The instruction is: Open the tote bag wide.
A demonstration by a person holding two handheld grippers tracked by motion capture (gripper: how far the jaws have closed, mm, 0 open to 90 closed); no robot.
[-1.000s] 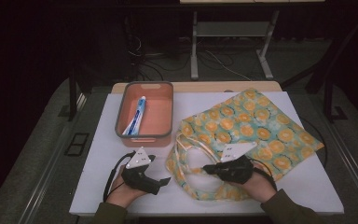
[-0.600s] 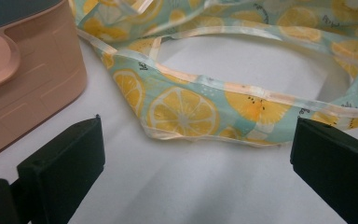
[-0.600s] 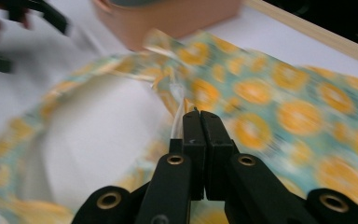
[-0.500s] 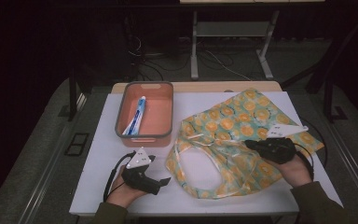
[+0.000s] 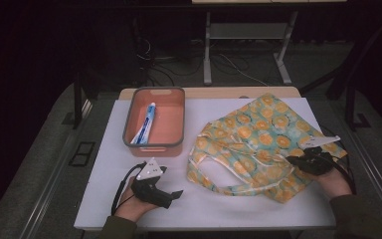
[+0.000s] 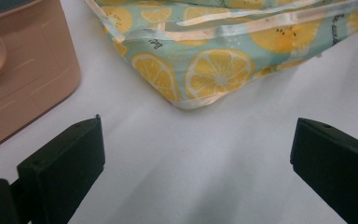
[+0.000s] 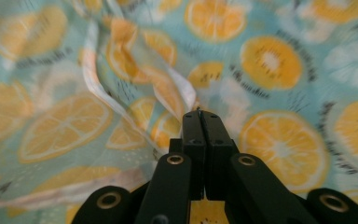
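A teal tote bag [image 5: 258, 134] printed with orange slices lies rumpled on the right half of the white table top [image 5: 219, 211]. Its loop handles spread toward the front left. My right gripper [image 5: 292, 160] rests on the bag's right part, shut on a fold of its fabric. Close up, in the right gripper view, my right gripper [image 7: 200, 116] pinches the bag [image 7: 270, 60]. My left gripper [image 5: 175, 194] lies on the table at the front left, open and holding nothing. In the left gripper view, my left gripper [image 6: 196, 163] points at a corner of the bag [image 6: 205, 70].
A salmon bin [image 5: 129, 124] with a grey rim stands at the back left. A blue and white toothpaste tube [image 5: 146, 122] lies inside it. The bin's wall [image 6: 23, 79] is close to my left gripper. Table legs and cables sit on the dark floor beyond.
My right gripper has moved from the bag's opening near the table's middle to the right, dragging the fabric along. The bag's mouth has stretched wider. The left gripper has stayed put.
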